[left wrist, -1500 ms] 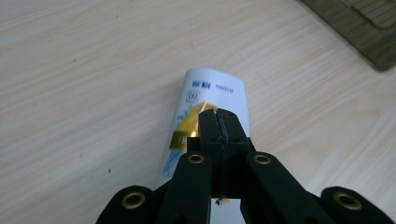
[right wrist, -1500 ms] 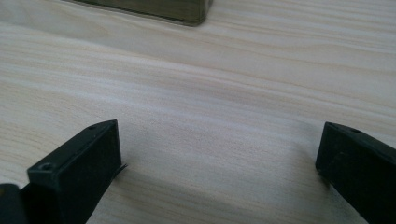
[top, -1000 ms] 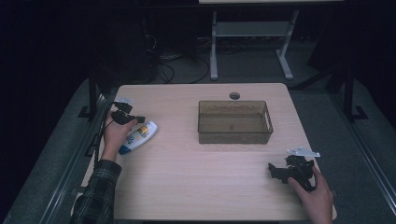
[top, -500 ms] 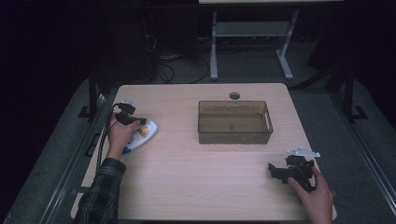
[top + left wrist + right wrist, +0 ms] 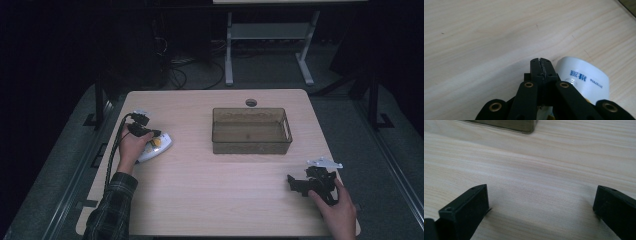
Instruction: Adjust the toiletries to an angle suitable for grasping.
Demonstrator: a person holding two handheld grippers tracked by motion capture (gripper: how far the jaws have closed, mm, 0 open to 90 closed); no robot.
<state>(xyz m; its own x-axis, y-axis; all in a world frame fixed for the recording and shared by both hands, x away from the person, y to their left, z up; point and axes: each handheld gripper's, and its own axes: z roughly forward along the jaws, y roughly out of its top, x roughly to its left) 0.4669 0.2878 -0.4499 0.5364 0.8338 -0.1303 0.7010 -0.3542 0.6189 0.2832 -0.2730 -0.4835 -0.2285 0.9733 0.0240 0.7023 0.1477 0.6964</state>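
Observation:
A white bottle (image 5: 163, 145) with a yellow and blue label lies on its side at the left of the wooden table (image 5: 215, 200). My left gripper (image 5: 155, 133) is over it, jaws shut flat against each other with nothing between them. In the left gripper view the shut tips (image 5: 541, 63) sit just left of the bottle's white base (image 5: 584, 80). My right gripper (image 5: 296, 181) rests near the front right edge, pointing left. Its jaws (image 5: 541, 202) stand wide open over bare wood.
A clear brownish bin (image 5: 251, 145) stands empty at the table's middle back; its corner (image 5: 524, 126) shows ahead of the right gripper. A round cable hole (image 5: 251, 103) lies behind it. A person's hands hold both grippers. A dark floor surrounds the table.
The left hand and its gripper have shifted slightly to the right, over the bottle. The right hand and gripper have kept still.

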